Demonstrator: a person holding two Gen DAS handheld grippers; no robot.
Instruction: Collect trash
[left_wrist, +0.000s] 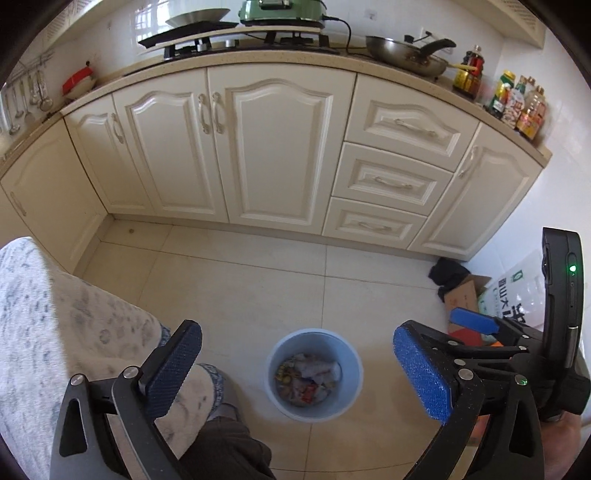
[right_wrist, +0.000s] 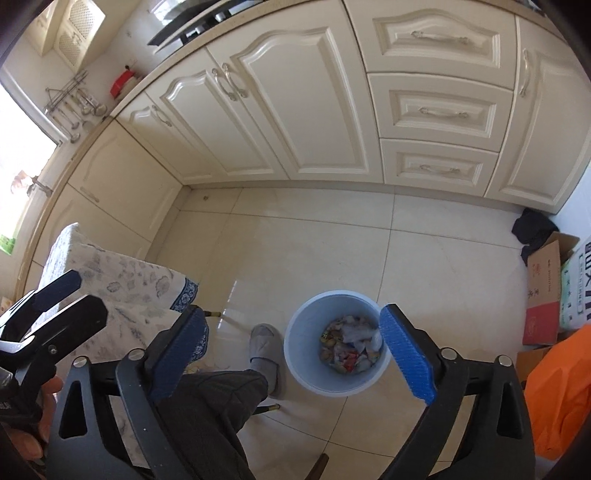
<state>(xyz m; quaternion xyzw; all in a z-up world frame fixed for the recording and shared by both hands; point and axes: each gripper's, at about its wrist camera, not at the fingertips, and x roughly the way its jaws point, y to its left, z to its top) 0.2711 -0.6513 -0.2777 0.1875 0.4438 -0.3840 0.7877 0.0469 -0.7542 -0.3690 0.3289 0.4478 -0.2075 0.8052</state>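
Both the left gripper (left_wrist: 295, 373) and right gripper (right_wrist: 291, 354) hang jaws apart, empty, above the blue bin (left_wrist: 347, 391) at lower centre, holding crumpled trash (left_wrist: 308, 378).

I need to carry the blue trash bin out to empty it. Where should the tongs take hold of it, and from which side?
Grip the rim of the blue trash bin, one finger inside and one outside the wall, coming straight down from above. It stands upright and open-topped on the floor, its round body looks too wide to span, and I see no handle. Take the rim's left part, where the trash lies lower. Both tongs, left and right, are open.
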